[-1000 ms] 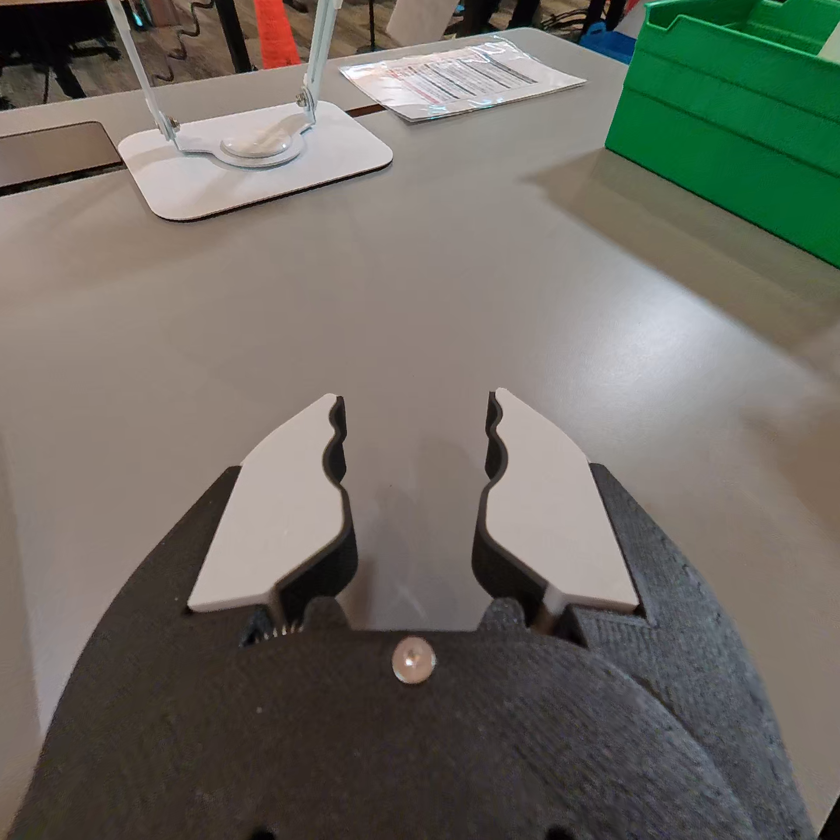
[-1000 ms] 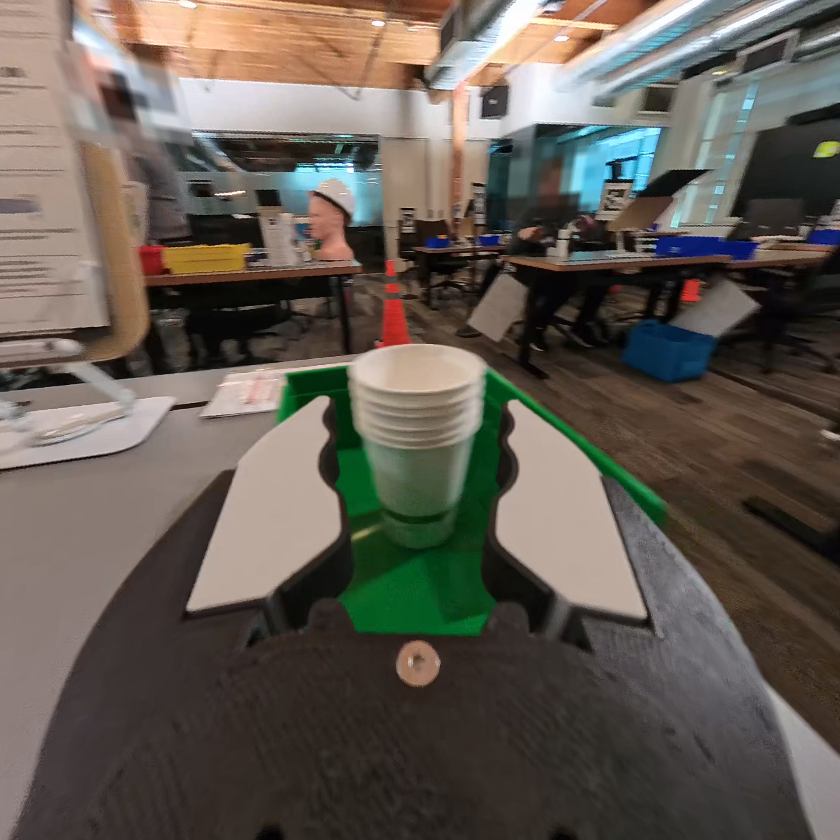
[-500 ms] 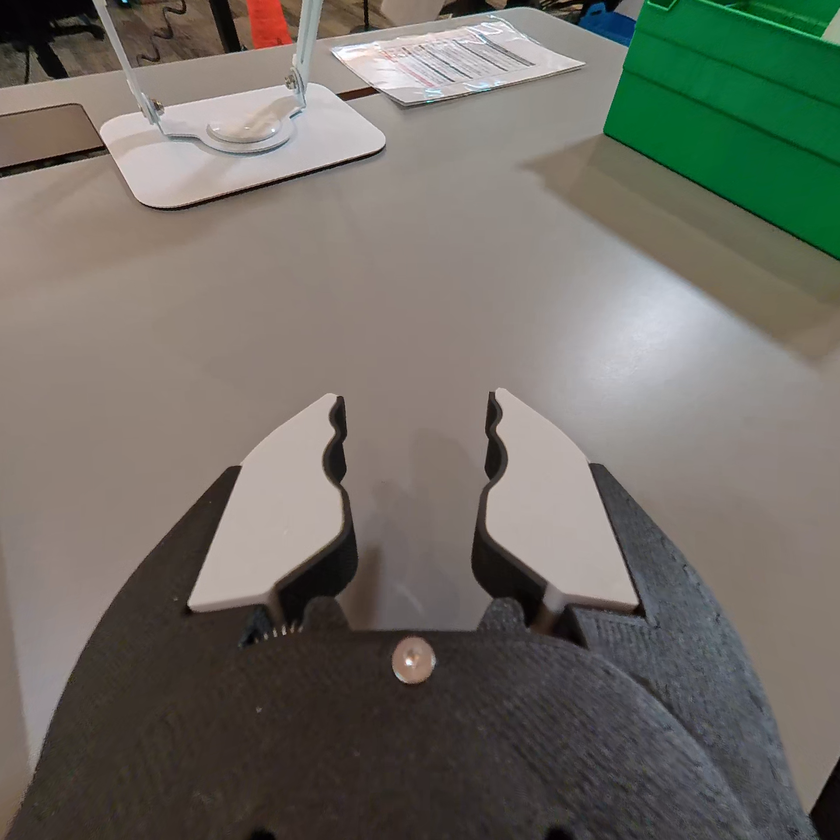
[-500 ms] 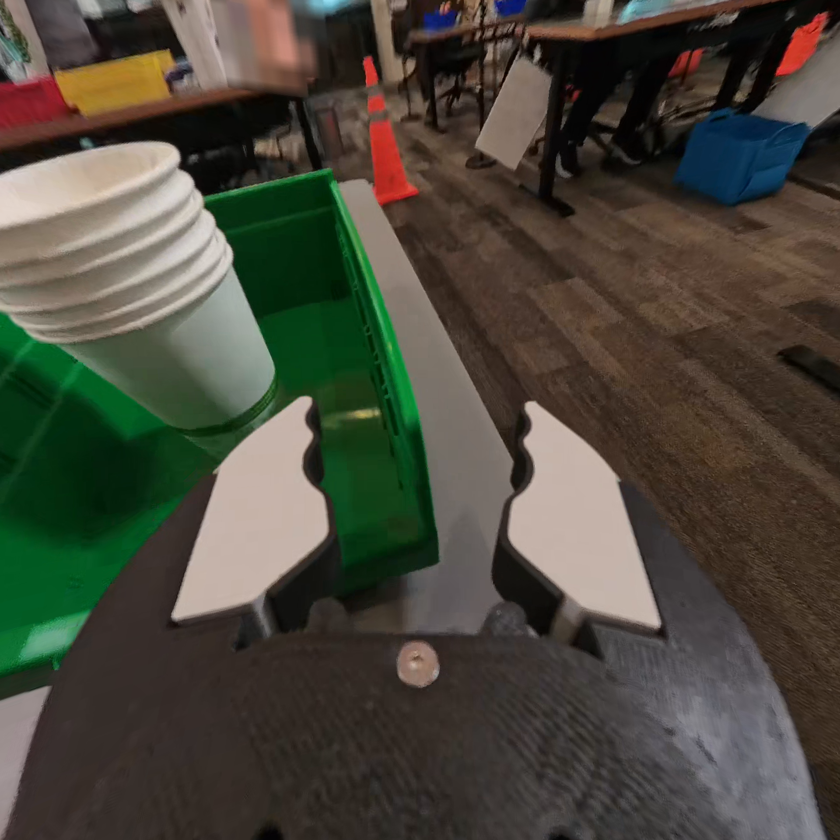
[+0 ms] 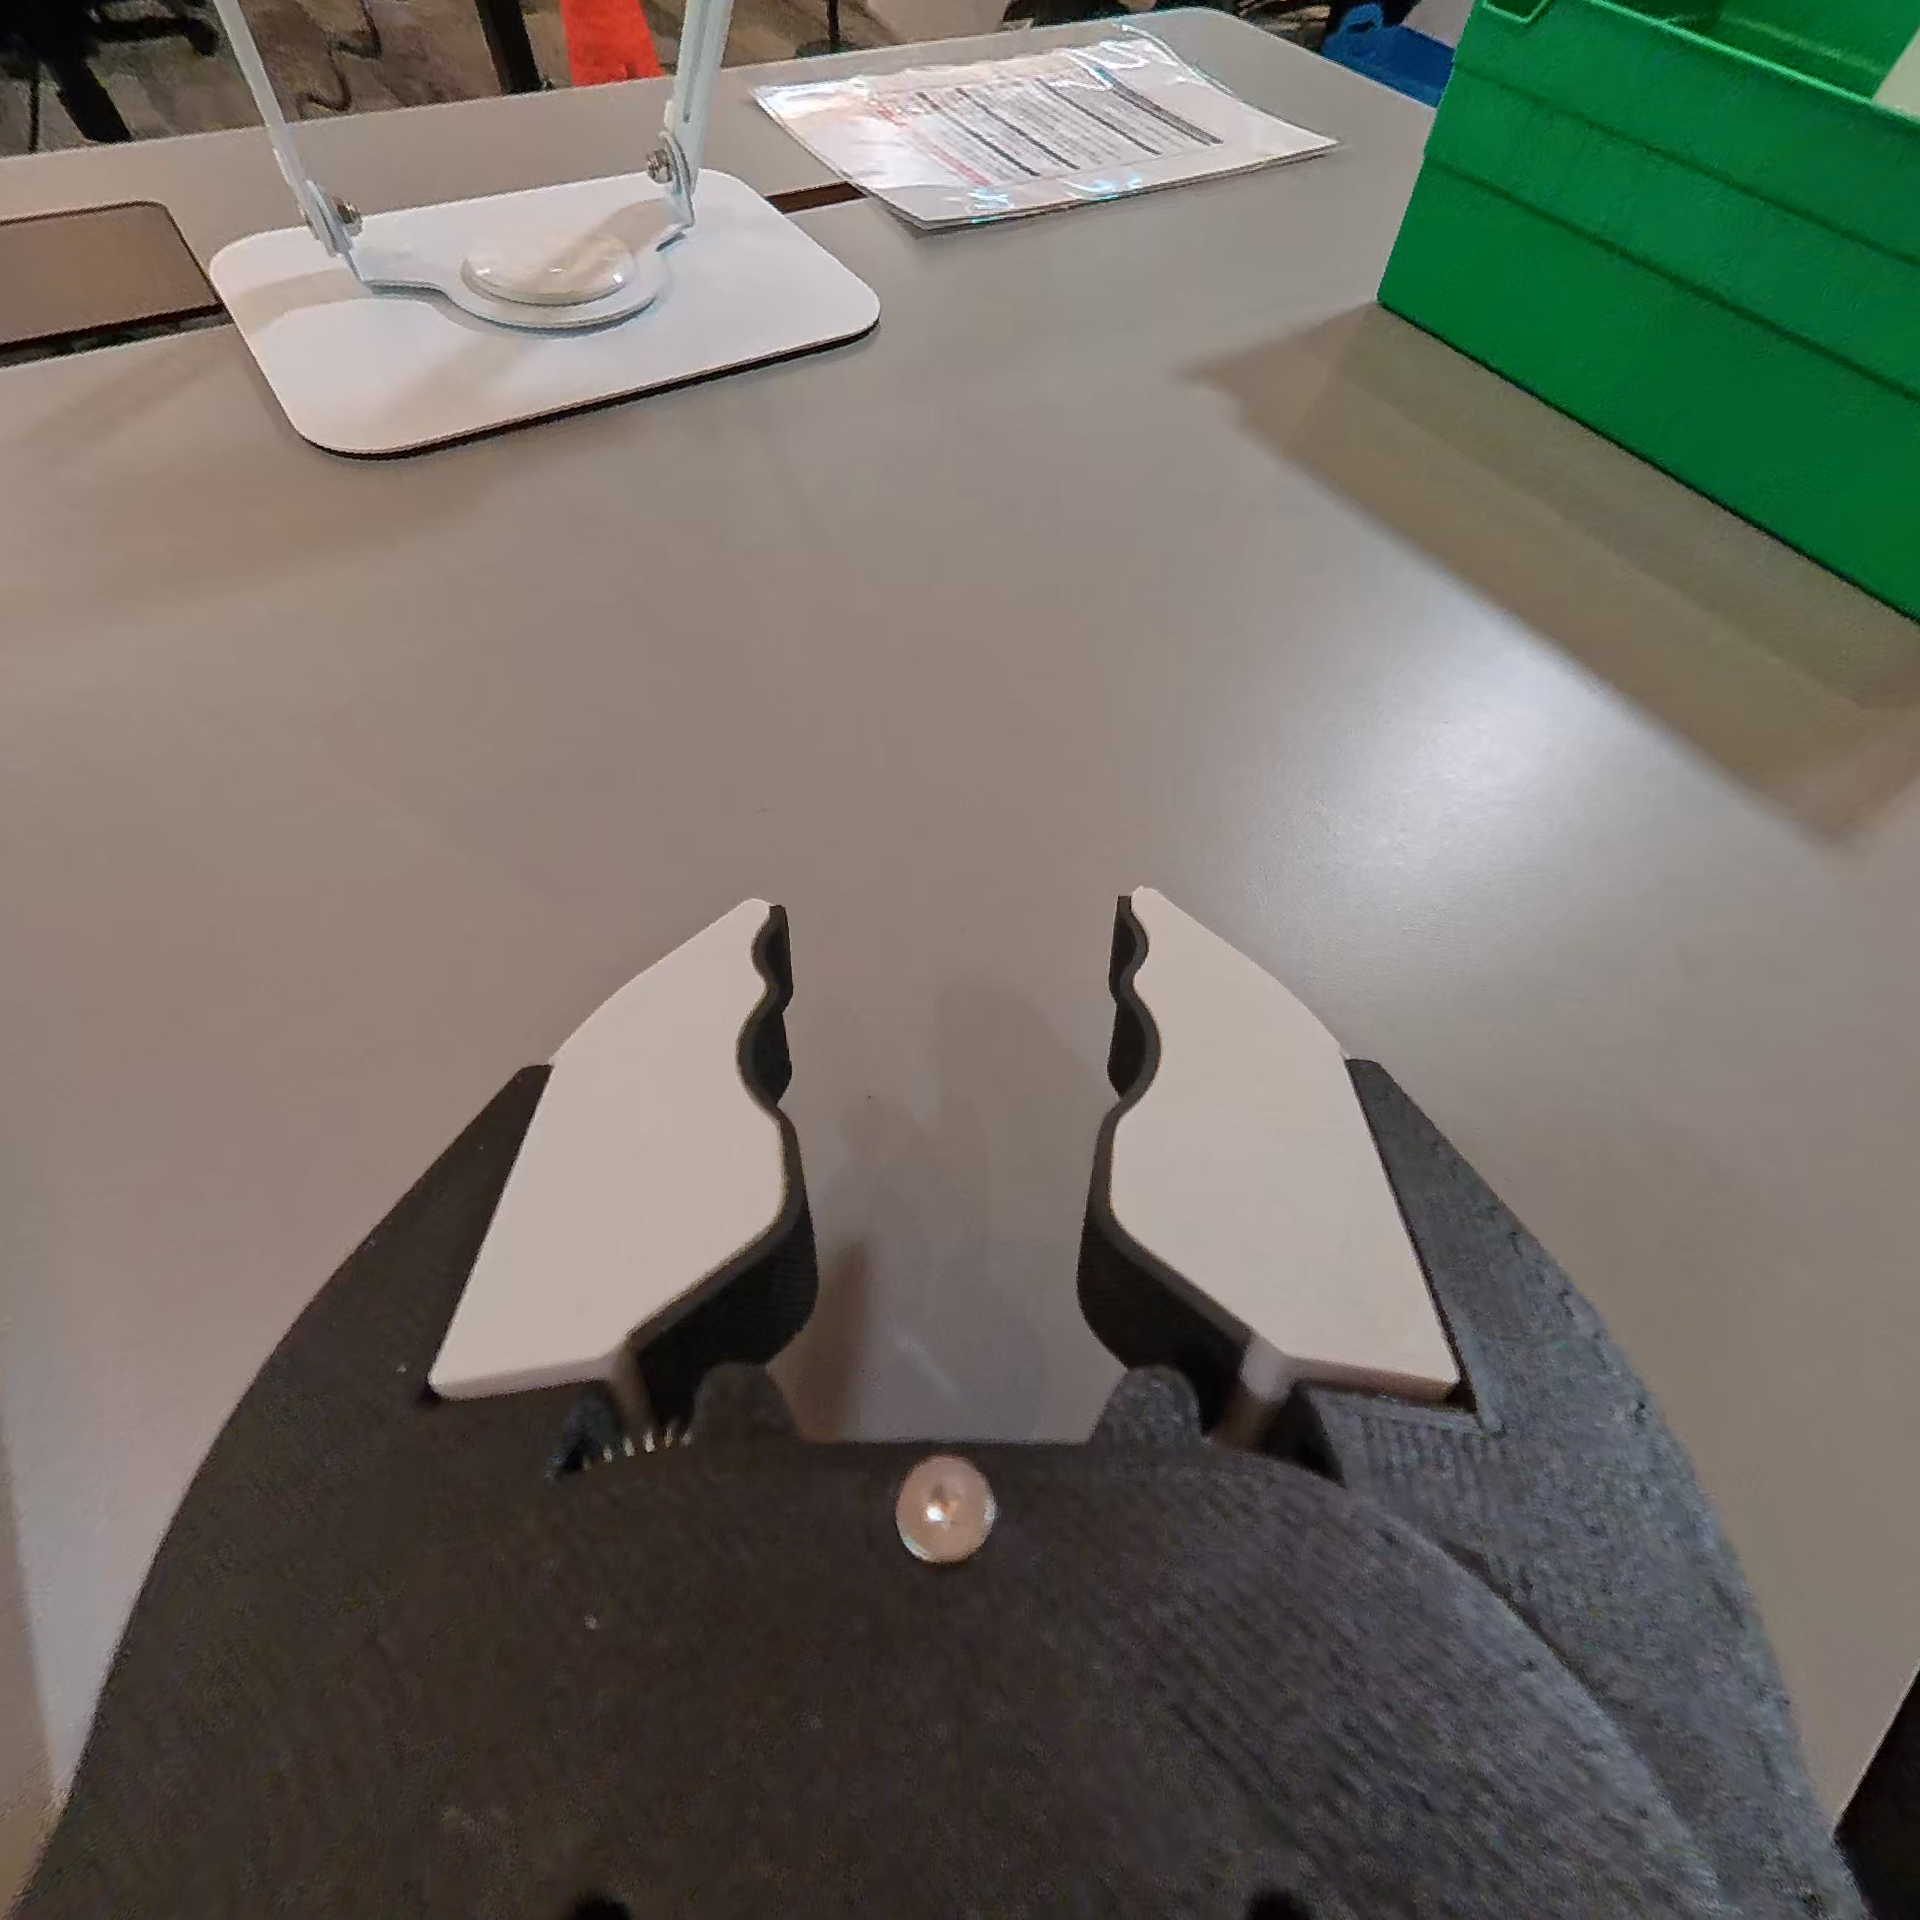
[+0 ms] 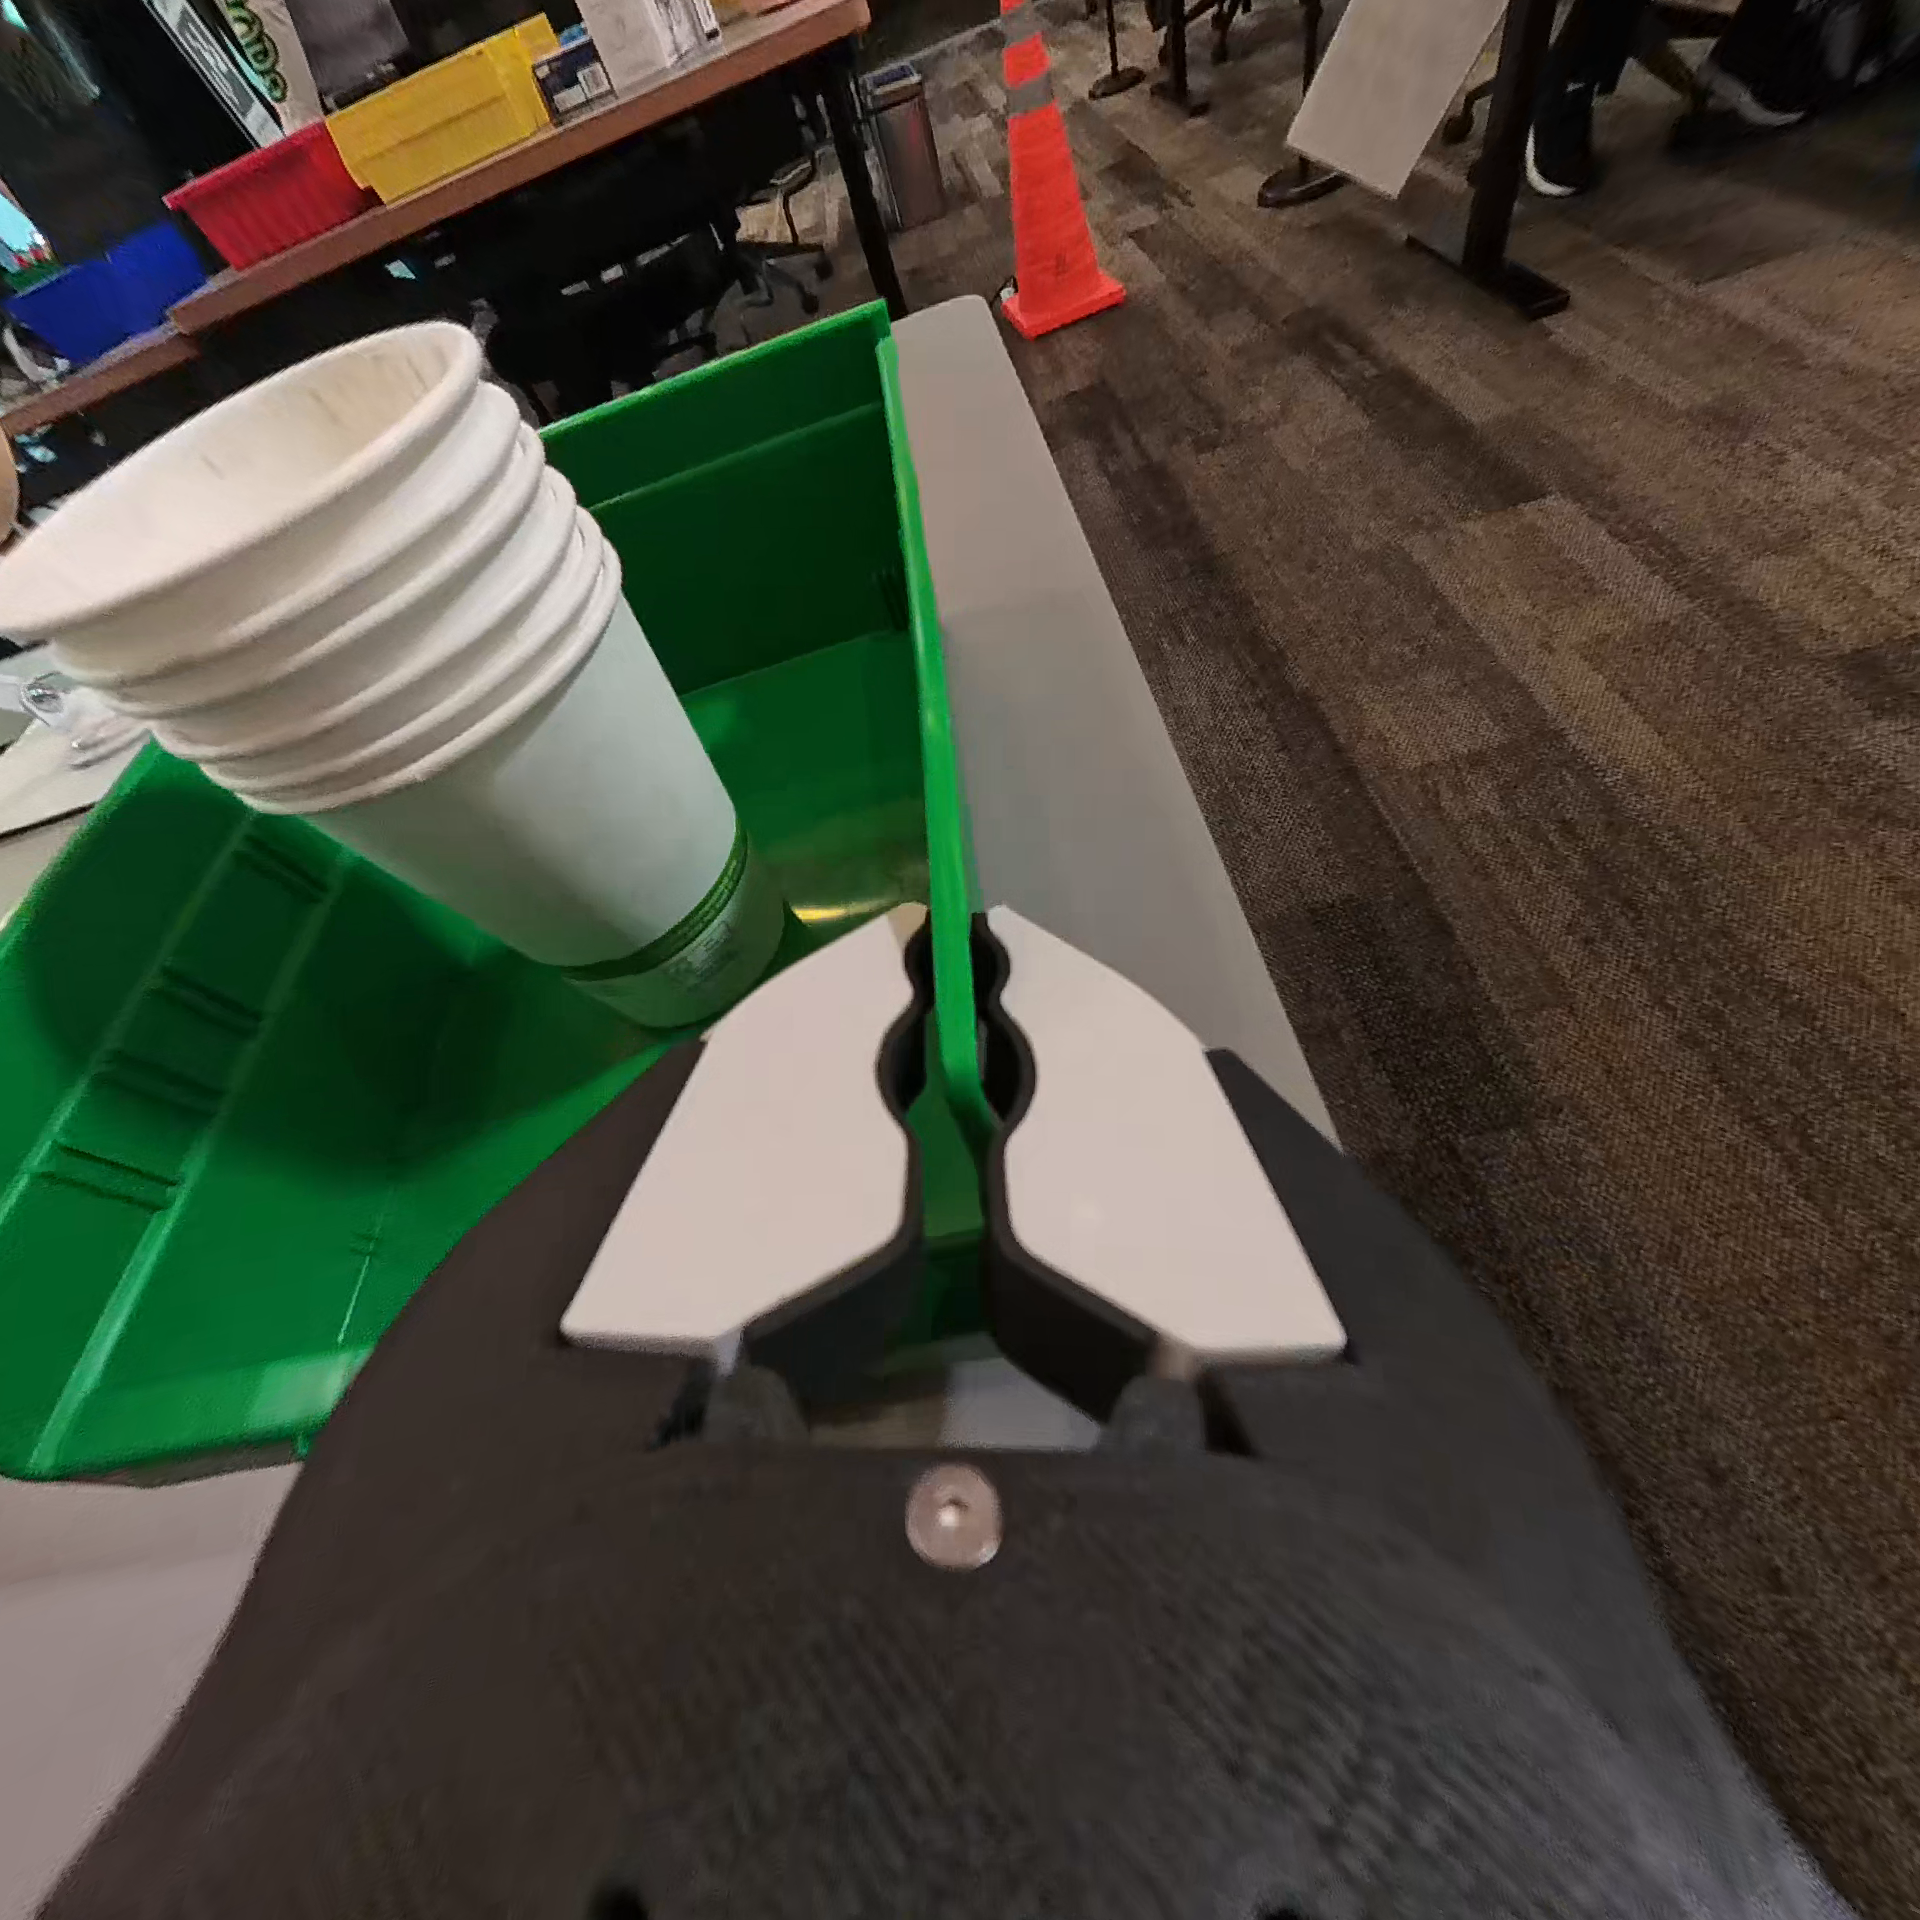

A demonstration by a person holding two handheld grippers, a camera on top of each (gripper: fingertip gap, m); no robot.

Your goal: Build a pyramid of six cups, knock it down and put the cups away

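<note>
Left gripper [image 5: 951, 914] hovers low over the grey tabletop [image 5: 935, 623], jaws spread, empty. Right gripper [image 6: 951, 940] is clamped on the right wall of the green plastic bin [image 6: 940, 831], whose long axis runs near-to-far. Stack of white paper cups [image 6: 416, 665] stands inside it, left of the gripper.

We see a white flat stand base [image 5: 540, 312] on the grey table [image 5: 935, 675]; a laminated printed sheet [image 5: 1039, 114] lies near; an orange traffic cone [image 6: 1049, 197] stands on the carpet.
</note>
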